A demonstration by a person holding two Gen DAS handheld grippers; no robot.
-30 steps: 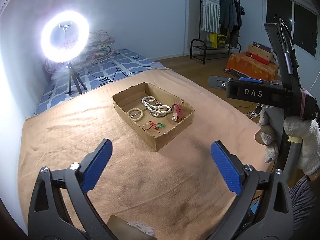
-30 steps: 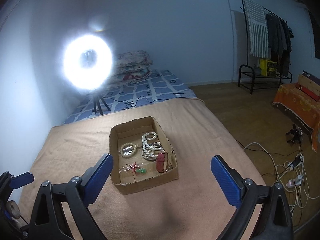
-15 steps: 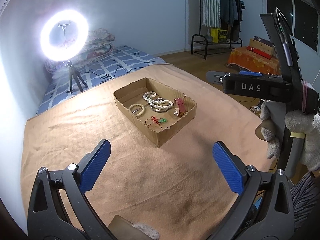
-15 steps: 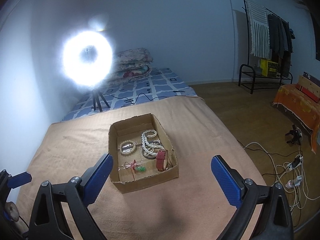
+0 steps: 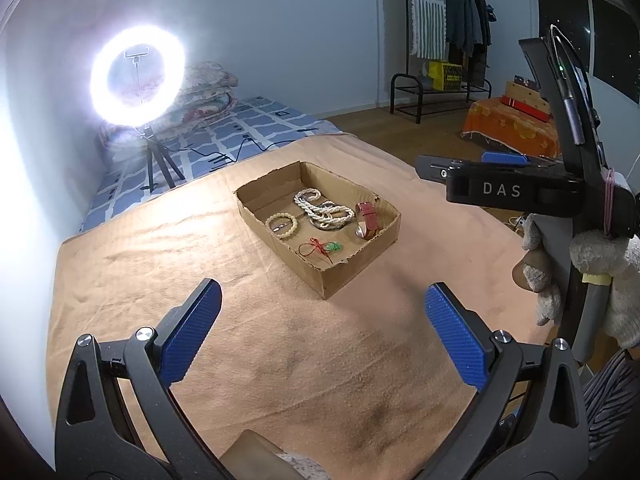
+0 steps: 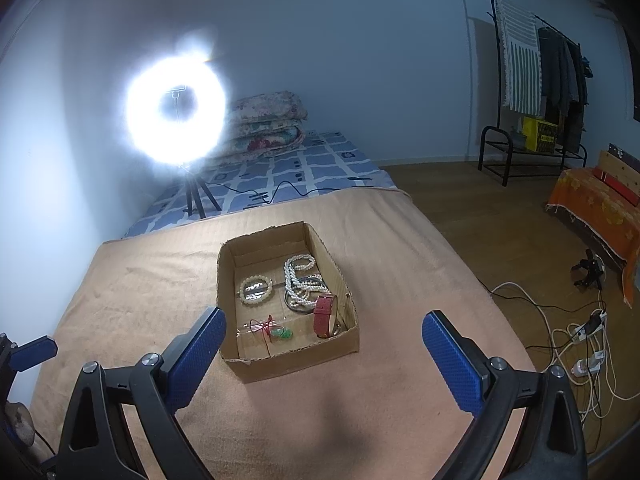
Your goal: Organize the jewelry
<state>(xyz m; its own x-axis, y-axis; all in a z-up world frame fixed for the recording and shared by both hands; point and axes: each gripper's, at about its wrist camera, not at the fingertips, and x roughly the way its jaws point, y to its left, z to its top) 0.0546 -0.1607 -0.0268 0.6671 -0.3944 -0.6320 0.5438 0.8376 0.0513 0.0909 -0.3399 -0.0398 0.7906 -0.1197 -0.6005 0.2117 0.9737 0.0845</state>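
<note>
A shallow cardboard box [image 5: 362, 266] [image 6: 228, 280] sits on a tan blanket [image 5: 160, 264] [image 6: 152, 280]. Inside it lie a bead bracelet [image 5: 282, 226] [image 6: 256, 289], a white pearl necklace [image 5: 320, 210] [image 6: 298, 280], a red watch [image 5: 369, 218] [image 6: 325, 316] and a small red string with a green charm [image 5: 322, 247] [image 6: 274, 330]. My left gripper [image 5: 322, 330] is open and empty, held above the blanket in front of the box. My right gripper [image 6: 324, 354] is open and empty, over the box's near edge; its body [image 5: 520, 190] also shows in the left wrist view.
A bright ring light on a tripod [image 5: 138, 76] [image 6: 176, 116] stands behind the blanket with folded quilts [image 6: 266, 120]. A clothes rack [image 5: 444, 44] [image 6: 536, 80], an orange-covered seat [image 6: 600, 204] and floor cables [image 6: 576, 336] are to the right.
Both grippers have drifted slightly; the box sits a little nearer and lower in the right wrist view. Both stay open and empty.
</note>
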